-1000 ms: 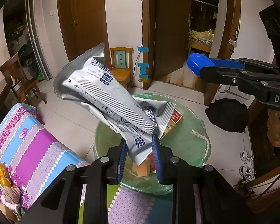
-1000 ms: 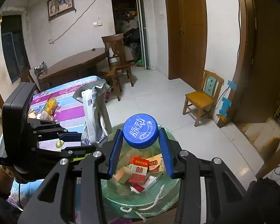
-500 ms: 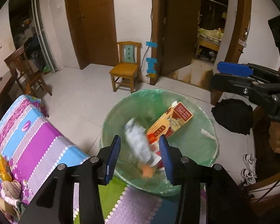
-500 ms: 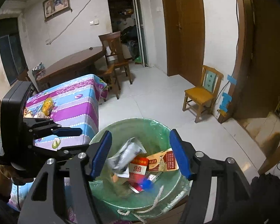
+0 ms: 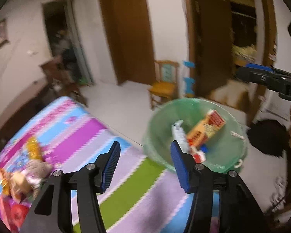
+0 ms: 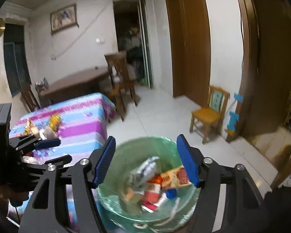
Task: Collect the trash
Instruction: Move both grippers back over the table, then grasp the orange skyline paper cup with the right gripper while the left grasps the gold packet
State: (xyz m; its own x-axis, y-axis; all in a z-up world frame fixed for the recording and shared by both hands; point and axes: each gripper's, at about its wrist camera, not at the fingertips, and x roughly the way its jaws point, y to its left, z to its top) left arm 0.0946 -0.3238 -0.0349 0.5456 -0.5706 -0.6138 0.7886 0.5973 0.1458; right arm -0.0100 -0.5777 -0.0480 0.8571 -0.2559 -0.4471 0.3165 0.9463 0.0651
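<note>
Both grippers point downward at a slant, jaws spreading and nothing between the pads. Left gripper (image 5: 144, 164) hangs over the striped cloth (image 5: 71, 128), with the bin (image 5: 236, 155) at its 2 o'clock; right gripper (image 6: 145, 159) sits directly over the bin (image 6: 124, 198), its blue pads framing the green liner. A second ago the left pads pinched a silver wrapper and the right pads held a blue cap — both now lie in the bin: the wrapper (image 6: 143, 171) at the middle, the cap (image 6: 170, 192) at 4 o'clock beside the red cartons (image 6: 155, 190). Since then the left gripper has swung off the bin toward the cloth, where more litter (image 5: 32, 151) lies at its 9 o'clock — too blurred to identify.
</note>
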